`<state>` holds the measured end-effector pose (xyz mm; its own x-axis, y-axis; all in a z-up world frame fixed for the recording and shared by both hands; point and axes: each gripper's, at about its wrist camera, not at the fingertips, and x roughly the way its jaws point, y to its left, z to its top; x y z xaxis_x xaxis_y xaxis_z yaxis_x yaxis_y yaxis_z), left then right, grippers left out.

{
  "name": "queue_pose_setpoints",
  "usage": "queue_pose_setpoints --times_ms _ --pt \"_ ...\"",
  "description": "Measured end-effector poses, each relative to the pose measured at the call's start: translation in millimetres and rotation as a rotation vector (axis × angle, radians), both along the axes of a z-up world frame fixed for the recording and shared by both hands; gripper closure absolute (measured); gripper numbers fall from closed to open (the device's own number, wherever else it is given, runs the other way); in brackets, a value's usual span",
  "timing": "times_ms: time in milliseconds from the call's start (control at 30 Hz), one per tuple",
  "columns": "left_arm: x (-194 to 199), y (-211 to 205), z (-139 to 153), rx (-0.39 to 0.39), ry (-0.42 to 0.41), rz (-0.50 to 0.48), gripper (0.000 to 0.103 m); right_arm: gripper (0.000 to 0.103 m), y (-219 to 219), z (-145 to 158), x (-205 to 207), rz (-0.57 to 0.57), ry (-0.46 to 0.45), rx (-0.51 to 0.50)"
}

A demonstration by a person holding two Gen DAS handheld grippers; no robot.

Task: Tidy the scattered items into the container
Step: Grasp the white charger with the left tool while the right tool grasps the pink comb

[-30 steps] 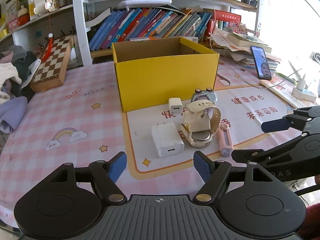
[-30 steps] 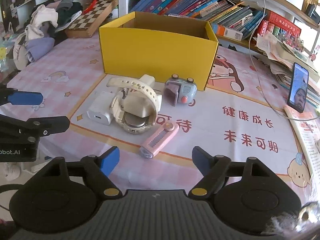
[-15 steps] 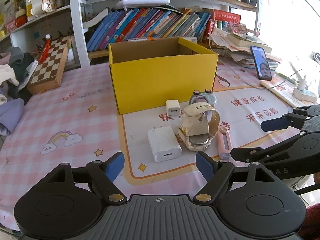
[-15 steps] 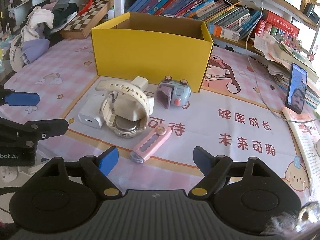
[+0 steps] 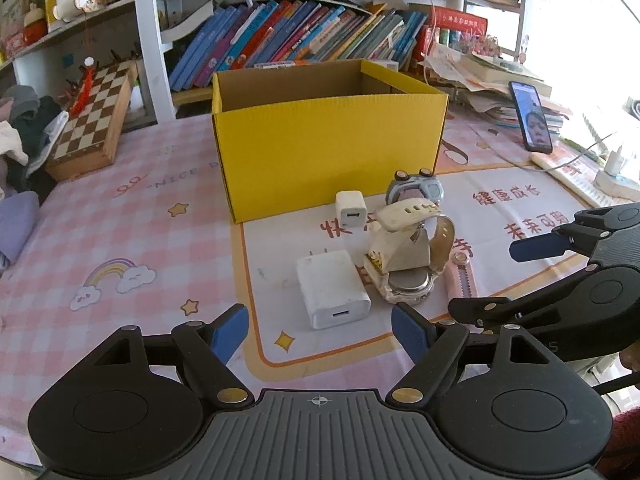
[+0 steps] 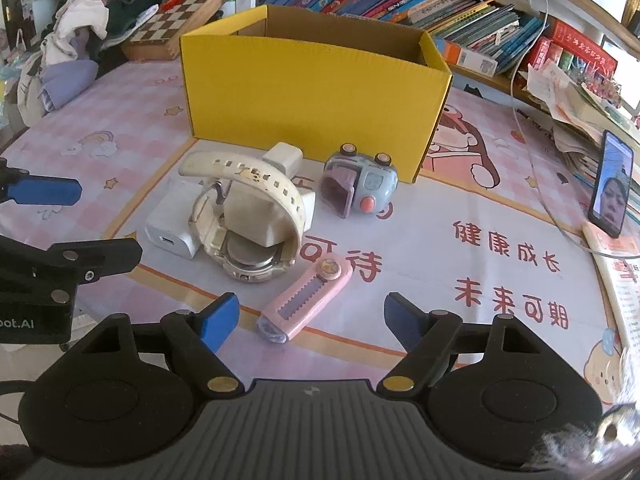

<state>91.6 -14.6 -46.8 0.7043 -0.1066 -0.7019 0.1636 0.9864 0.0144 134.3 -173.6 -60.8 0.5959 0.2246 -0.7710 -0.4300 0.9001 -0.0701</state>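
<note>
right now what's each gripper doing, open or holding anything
Left gripper: open, holding nothing, fingers above the table near the charger.
Right gripper: open, holding nothing, near the pink cutter.

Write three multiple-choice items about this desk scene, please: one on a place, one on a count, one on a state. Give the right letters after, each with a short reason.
1. Where does the pink utility knife lie?
A. inside the yellow cardboard box
B. on the mat, in front of the right gripper
C. on the chessboard

2. How many white chargers are on the mat?
A. one
B. two
C. four

3. What is the state of the left gripper?
A. open, holding nothing
B. shut on the cream wristwatch
C. shut on the phone

Answers: 1 B, the knife lies flat near the right gripper, outside the yellow cardboard box. 2 B, a large white charger and a small white charger. 3 A, its blue fingers stand wide apart, with nothing between them.
</note>
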Motion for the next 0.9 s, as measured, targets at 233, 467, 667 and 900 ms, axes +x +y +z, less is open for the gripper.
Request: queue_pose_setpoints --times_ms 233,467,667,900 --pt "12 -2 -6 -0.001 0.007 0.004 0.022 0.032 0 -5 11 0.007 0.015 -0.003" --pt "23 -6 -13 -0.002 0.019 -0.005 0.023 0.046 -9 -6 18 -0.014 0.025 0.008" --pt "35 -11 -21 0.042 0.035 -0.01 0.024 0.051 -19 -4 23 -0.05 0.03 0.009" --pt "41 -17 -31 0.075 0.071 -0.044 0.033 0.05 -12 -3 23 0.011 0.028 0.004"
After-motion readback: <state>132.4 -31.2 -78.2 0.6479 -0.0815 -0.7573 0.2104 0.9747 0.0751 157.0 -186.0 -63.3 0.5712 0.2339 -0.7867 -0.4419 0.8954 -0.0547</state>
